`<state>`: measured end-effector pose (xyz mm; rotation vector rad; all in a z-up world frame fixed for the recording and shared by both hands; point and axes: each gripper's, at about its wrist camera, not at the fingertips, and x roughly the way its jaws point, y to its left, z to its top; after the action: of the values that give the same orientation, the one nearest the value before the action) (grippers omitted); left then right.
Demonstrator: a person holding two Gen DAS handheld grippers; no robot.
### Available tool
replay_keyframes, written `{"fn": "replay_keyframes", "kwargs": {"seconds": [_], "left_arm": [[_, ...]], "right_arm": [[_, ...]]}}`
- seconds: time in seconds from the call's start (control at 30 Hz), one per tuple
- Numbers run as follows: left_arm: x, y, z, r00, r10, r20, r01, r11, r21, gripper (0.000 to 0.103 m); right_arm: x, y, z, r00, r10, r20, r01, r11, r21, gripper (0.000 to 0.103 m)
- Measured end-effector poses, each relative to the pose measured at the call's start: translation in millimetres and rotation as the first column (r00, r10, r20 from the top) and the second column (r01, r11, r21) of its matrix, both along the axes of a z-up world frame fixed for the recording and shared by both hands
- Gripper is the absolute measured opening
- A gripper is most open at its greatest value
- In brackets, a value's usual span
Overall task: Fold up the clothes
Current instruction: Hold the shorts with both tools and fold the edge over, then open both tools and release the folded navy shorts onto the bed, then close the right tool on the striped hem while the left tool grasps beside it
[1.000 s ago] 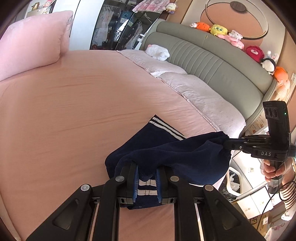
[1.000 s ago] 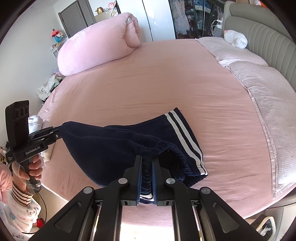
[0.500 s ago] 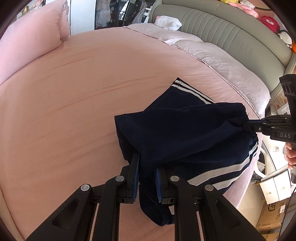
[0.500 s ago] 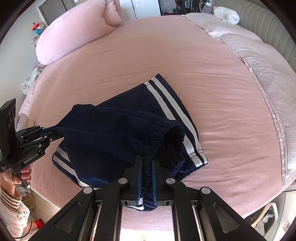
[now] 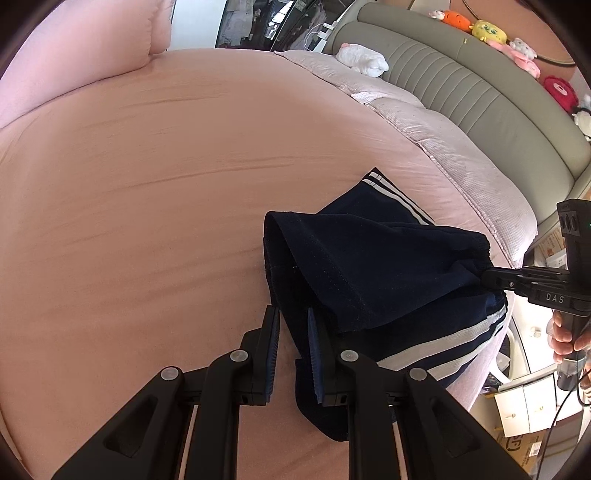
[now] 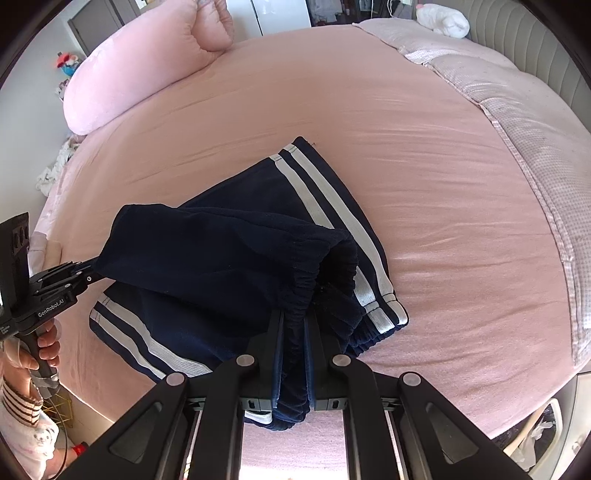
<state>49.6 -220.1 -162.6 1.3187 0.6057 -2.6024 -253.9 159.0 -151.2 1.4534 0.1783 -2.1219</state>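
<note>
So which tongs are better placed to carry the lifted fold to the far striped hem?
Probably right: the right tongs grip the shorts by the waistband beside the stripes running to that hem; the left tongs hold the plain corner.

Round bed [image 5: 155,177], pink sheet, lightly creased, daylit. Large pink pillow [image 6: 147,62] at far edge. Grey padded headboard [image 5: 480,96] curves along the right; plush toys [image 5: 487,31] line its top ledge (one white plush [image 5: 362,59] lies on the mattress). Pale checked quilt [image 6: 532,122] beside headboard. Cardboard boxes [image 5: 524,410] on floor. Dark glass-fronted wardrobe [image 5: 266,22] behind.
</note>
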Motion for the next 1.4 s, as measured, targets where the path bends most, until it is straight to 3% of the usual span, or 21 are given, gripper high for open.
{"fn": "replay_keyframes", "kwargs": {"seconds": [0.13, 0.23, 0.3, 0.63, 0.8, 0.97, 1.1, 1.23, 1.4], "left_arm": [[8.4, -0.1, 8.2, 0.999, 0.035, -0.001, -0.035, 0.999, 0.008, 0.025], [18.4, 0.9, 10.5, 0.999, 0.038, -0.032, -0.036, 0.997, 0.062, 0.047], [24.7, 1.9, 11.8, 0.998, 0.040, -0.051, -0.035, 0.995, 0.095, 0.052], [40.2, 28.6, 10.5, 0.996, -0.004, -0.086, 0.015, 0.993, 0.119, 0.052], [51.4, 52.1, 19.0, 0.983, -0.062, -0.175, 0.075, 0.995, 0.072, 0.052], [55.0, 61.2, 14.2, 0.985, -0.073, -0.159, 0.084, 0.995, 0.060, 0.052], [52.0, 59.7, 5.0, 0.988, -0.072, -0.137, 0.085, 0.992, 0.092, 0.052], [48.9, 58.2, -4.3, 0.991, -0.071, -0.115, 0.085, 0.989, 0.125, 0.052], [44.3, 57.1, -10.5, 0.992, -0.073, -0.102, 0.088, 0.984, 0.154, 0.052]], "right_arm": [[4.3, 10.8, 10.7, 1.000, -0.010, 0.004, 0.010, 0.998, -0.070, 0.042], [11.8, 23.5, 21.1, 1.000, -0.025, -0.005, 0.024, 0.992, -0.125, 0.045], [14.8, 29.3, 24.6, 1.000, -0.022, -0.010, 0.020, 0.989, -0.146, 0.045], [53.6, 16.5, 25.6, 0.995, 0.072, -0.067, -0.078, 0.993, -0.084, 0.045], [62.5, 15.2, 16.8, 0.995, 0.087, -0.043, -0.091, 0.991, -0.100, 0.045], [73.1, 17.4, 13.5, 0.995, 0.090, -0.050, -0.095, 0.989, -0.111, 0.045], [79.2, 17.1, 7.2, 0.995, 0.090, -0.038, -0.094, 0.987, -0.131, 0.045], [85.0, 10.9, 0.3, 0.991, 0.135, -0.003, -0.134, 0.982, -0.135, 0.045], [91.5, -3.5, 1.8, 0.980, 0.195, -0.022, -0.197, 0.974, -0.115, 0.045]]}}
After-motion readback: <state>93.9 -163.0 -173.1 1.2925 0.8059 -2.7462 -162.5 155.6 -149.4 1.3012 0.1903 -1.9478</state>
